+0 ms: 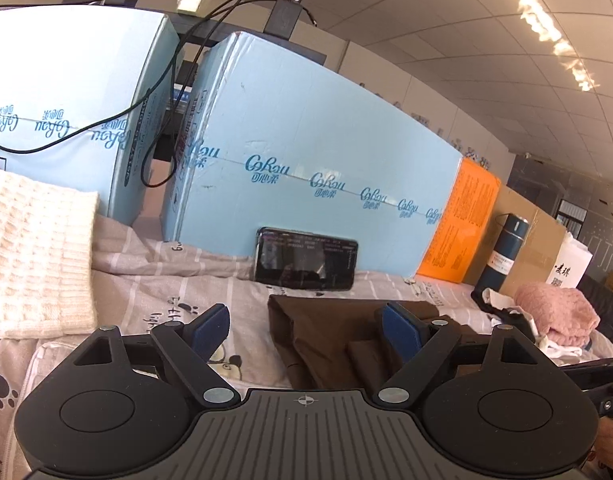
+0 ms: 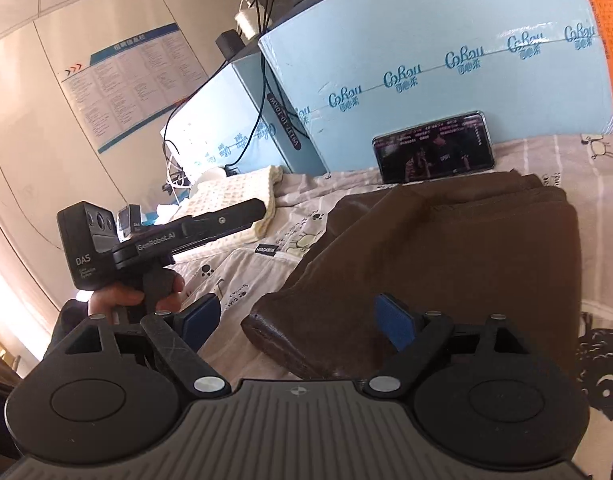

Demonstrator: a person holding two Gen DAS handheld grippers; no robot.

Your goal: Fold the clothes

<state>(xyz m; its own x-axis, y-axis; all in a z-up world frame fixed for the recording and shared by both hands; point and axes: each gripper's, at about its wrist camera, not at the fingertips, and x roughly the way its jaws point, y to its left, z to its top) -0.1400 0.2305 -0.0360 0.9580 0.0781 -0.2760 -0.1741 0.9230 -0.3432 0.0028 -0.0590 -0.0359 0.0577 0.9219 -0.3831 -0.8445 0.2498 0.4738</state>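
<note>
A folded dark brown garment (image 1: 330,336) lies on the patterned bedsheet (image 1: 178,280); it also shows in the right wrist view (image 2: 446,248). My left gripper (image 1: 306,330) is open and empty, raised just before the garment's near edge. My right gripper (image 2: 296,320) is open and empty, with the garment's near corner between its blue pads (image 2: 394,322). The left gripper's body (image 2: 158,240), held by a hand, shows at the left of the right wrist view. A folded cream knit (image 1: 34,252) lies at the left, also seen in the right wrist view (image 2: 242,200).
Light blue cartons (image 1: 306,152) stand behind the bed with a phone (image 1: 306,258) leaning on one. An orange box (image 1: 462,220), a dark bottle (image 1: 504,252), a pink knit (image 1: 554,312) and small clothes lie at the right. Cables hang over the cartons.
</note>
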